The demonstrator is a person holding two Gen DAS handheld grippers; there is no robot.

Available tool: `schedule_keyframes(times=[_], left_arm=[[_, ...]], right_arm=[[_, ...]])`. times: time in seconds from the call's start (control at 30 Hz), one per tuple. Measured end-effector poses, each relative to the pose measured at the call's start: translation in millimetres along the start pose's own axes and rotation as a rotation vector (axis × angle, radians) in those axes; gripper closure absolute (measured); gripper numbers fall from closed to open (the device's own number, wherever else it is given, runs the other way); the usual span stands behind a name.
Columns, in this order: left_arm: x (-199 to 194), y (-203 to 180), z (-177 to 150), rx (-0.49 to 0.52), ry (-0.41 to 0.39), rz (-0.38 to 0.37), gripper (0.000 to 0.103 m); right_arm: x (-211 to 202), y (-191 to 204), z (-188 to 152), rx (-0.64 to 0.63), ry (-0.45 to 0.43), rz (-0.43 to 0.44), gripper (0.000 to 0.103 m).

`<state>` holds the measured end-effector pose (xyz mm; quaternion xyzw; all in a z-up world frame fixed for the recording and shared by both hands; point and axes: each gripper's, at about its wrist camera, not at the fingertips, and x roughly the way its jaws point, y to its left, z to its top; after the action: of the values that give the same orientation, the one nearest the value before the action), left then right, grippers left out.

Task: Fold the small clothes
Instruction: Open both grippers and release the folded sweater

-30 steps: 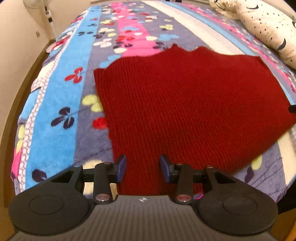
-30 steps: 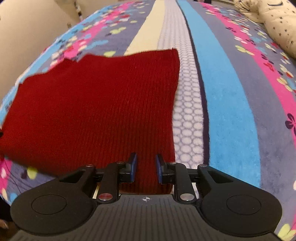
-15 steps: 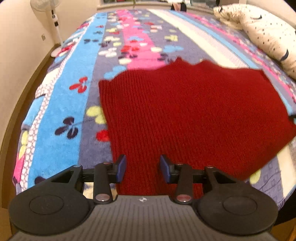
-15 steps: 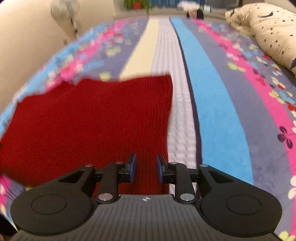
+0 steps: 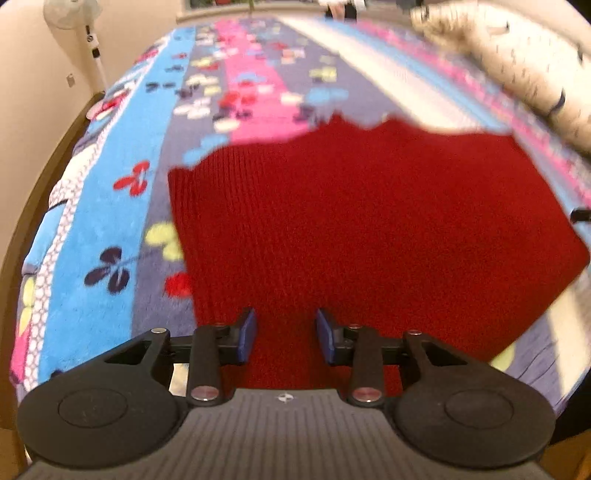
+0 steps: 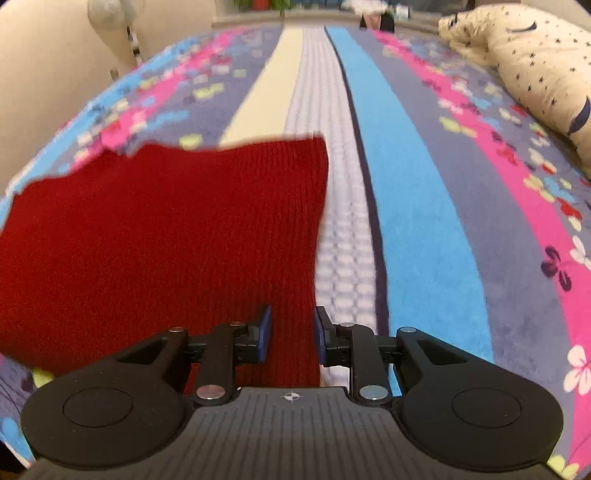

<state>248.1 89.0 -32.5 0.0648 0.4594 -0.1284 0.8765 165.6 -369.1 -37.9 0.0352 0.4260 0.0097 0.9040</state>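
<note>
A dark red knitted garment [image 5: 362, 221] lies spread on the bed; it also shows in the right wrist view [image 6: 162, 236]. My left gripper [image 5: 284, 334] is open, its blue pads either side of the garment's near edge toward its left side. My right gripper [image 6: 291, 334] is open over the garment's near right corner. Neither pair of fingers is closed on the cloth. The garment's near hem is hidden behind the gripper bodies.
The bed has a striped floral blanket [image 5: 110, 206] in blue, pink and grey [image 6: 406, 206]. A cream pillow with dark stars [image 6: 535, 70] lies at the far right. A standing fan [image 5: 81, 33] and a wall are at the left.
Both grippers have risen and tilted up over the last second, so more of the bed's far end and the fan show. The garment looks unmoved. The jaws stay open.
</note>
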Motion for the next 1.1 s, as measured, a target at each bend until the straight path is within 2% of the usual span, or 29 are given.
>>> schedule_keyframes(times=[0.1,0.2,0.27,0.63,0.7,0.77,0.8,0.97,1.1], left_arm=[[-2.0,1.0,4.9,-0.022,-0.042,0.000,0.062],[9.7,-0.4,7.4,-0.014,0.008,0.010,0.062],[17.1,-4.0,5.8,0.013,0.031,0.018,0.057],[3.0,4.9,8.2,-0.044,-0.040,0.043,0.050],[7.4,4.6,7.9,-0.041,-0.019,0.040,0.047],[19.3,3.5,4.7,-0.023,0.044,0.057,0.035],[21.6,2.4,3.7,-0.015,0.054,0.066,0.034],[9.5,5.4,5.9,-0.045,0.004,0.075,0.034],[-9.5,17.7,8.8,-0.108,-0.077,0.109,0.033]], right_arm=[[-3.9,5.4,1.7,-0.030,-0.041,0.020,0.073],[7.9,9.9,0.0,-0.061,0.017,-0.001,0.071],[14.6,12.3,-1.3,-0.067,0.049,-0.014,0.071],[12.1,15.6,-3.9,-0.065,0.036,-0.016,0.067],[12.8,16.8,-4.8,-0.068,0.041,-0.019,0.066],[16.5,18.1,-5.9,-0.076,0.060,-0.029,0.062],[18.2,18.7,-6.6,-0.079,0.069,-0.031,0.061],[14.8,22.5,-6.0,-0.076,0.054,-0.045,0.061],[3.1,34.2,-3.5,-0.095,-0.008,-0.044,0.061]])
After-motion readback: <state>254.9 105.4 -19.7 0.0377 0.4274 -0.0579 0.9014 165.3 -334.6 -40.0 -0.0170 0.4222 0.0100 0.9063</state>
